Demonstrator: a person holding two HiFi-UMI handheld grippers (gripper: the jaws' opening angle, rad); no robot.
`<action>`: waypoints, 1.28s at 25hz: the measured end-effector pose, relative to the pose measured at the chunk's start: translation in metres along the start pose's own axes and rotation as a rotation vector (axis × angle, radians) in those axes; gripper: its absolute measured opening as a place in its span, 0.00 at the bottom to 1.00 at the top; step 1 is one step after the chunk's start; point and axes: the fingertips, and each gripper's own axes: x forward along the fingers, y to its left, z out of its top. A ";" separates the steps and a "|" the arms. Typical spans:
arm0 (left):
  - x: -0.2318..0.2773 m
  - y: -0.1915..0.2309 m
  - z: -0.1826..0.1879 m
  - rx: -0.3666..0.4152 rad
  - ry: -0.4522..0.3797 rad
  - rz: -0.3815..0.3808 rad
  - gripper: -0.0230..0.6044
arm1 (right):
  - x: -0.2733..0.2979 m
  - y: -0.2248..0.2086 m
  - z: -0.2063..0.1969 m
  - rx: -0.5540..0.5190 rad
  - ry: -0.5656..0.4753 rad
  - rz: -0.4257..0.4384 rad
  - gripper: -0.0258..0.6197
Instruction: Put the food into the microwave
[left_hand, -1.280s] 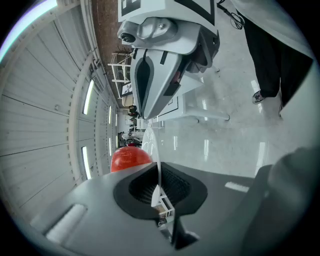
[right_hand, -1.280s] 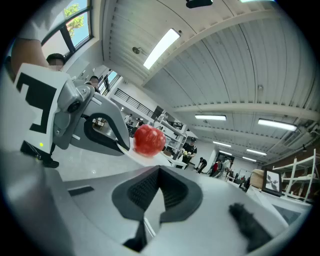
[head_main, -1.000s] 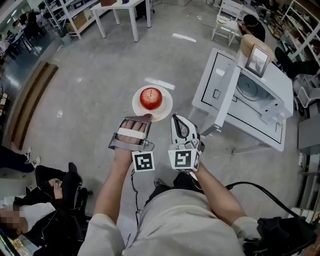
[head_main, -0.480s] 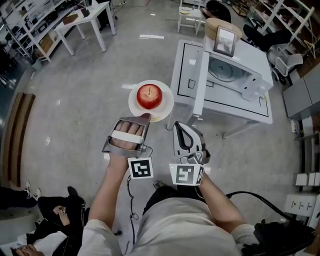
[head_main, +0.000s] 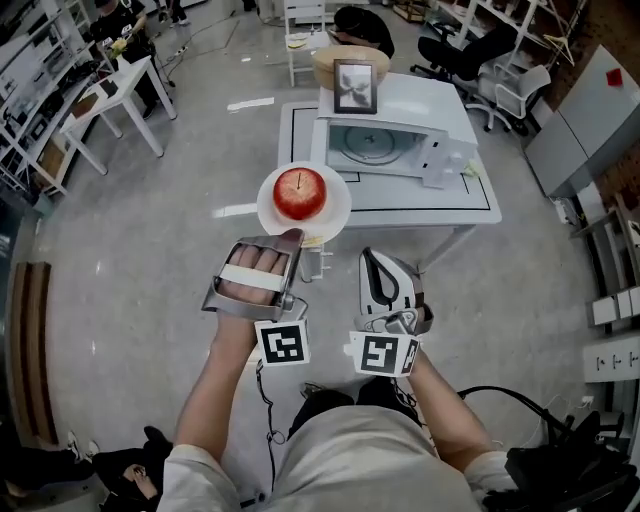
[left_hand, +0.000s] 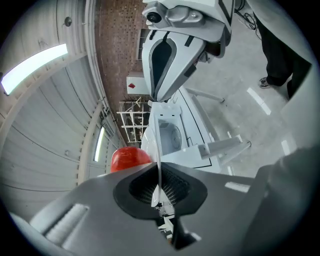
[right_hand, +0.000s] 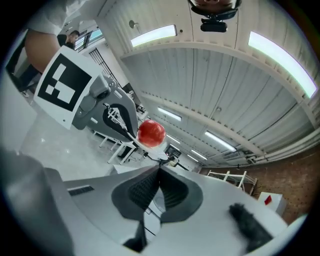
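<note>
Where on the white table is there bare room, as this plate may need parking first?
Bare: the table strip between the microwave and the near edge, and the strip left of it. Crowded: the rear, where the picture frame stands.

a white table (head_main: 400, 200) is standing on the grey floor (head_main: 150, 250). a frame (head_main: 355, 87) is standing upright over its far side, with a round wooden board (head_main: 325, 62) just behind. a grey cabinet (head_main: 575, 120) is standing at right.
</note>
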 end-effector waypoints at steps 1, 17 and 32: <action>0.007 0.006 0.014 0.001 -0.012 0.005 0.07 | -0.002 -0.014 -0.011 -0.006 0.016 -0.016 0.06; 0.098 0.004 0.200 0.008 -0.093 -0.054 0.07 | -0.051 -0.150 -0.166 -0.116 0.174 -0.051 0.06; 0.145 -0.038 0.240 0.007 -0.047 -0.116 0.07 | 0.008 -0.109 -0.223 -0.722 0.095 0.180 0.22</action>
